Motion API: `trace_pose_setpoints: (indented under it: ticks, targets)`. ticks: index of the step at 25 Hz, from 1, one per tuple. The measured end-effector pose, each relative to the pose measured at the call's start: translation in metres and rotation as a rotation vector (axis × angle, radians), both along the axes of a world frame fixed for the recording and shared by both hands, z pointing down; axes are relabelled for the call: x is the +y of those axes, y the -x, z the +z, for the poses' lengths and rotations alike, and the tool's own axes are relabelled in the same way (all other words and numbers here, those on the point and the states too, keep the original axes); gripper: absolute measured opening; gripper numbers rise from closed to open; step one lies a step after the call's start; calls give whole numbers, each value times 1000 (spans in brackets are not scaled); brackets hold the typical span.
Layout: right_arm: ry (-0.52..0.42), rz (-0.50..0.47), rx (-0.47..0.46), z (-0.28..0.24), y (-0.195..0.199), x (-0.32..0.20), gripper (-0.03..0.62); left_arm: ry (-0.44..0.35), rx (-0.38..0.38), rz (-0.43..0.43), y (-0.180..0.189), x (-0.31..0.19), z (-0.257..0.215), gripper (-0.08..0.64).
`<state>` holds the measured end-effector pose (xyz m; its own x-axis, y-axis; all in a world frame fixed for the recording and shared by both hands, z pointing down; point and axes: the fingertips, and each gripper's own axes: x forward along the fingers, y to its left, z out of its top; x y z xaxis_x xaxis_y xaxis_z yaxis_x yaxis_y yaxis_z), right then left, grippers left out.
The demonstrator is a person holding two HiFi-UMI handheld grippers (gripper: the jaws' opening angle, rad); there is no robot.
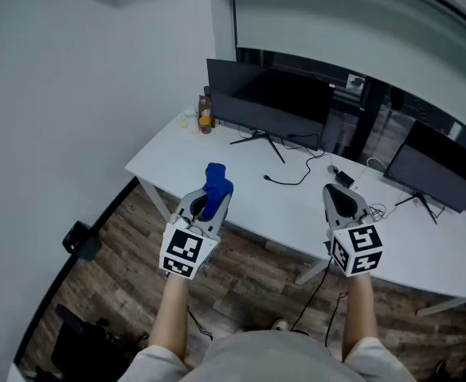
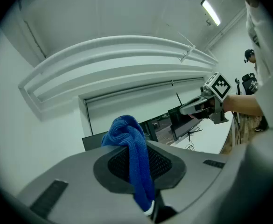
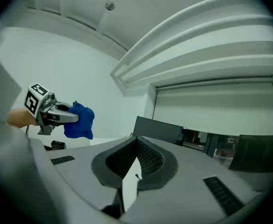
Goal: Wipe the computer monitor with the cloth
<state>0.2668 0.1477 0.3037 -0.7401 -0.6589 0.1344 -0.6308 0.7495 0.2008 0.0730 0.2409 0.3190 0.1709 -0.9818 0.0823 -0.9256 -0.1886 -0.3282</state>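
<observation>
The blue cloth (image 1: 217,183) is bunched between the jaws of my left gripper (image 1: 209,203), which is shut on it and held over the front edge of the white desk (image 1: 177,159). In the left gripper view the cloth (image 2: 129,141) stands up from the jaws and hangs down between them. A dark computer monitor (image 1: 268,102) stands at the back of the desk, well ahead of both grippers. My right gripper (image 1: 340,199) hovers over the desk's front, shut with nothing in it; its pads (image 3: 148,160) meet at the tip. The right gripper view shows the monitor (image 3: 157,127) ahead.
A second monitor (image 1: 436,165) stands at the right of the desk. Small bottles (image 1: 205,116) sit by the first monitor's left end. A black cable (image 1: 296,175) and small devices (image 1: 342,177) lie mid-desk. A black object (image 1: 81,241) is on the wood floor at left.
</observation>
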Motion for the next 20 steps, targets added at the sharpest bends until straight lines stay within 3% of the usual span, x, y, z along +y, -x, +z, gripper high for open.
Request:
trace_pose_setpoints:
  ticks: [12, 20]
  targets:
    - [47, 35, -56, 21, 27, 20, 14, 36, 4, 27, 34, 15, 25, 58]
    - [58, 15, -58, 28, 68, -13, 14, 38, 15, 1, 82, -18, 31, 58]
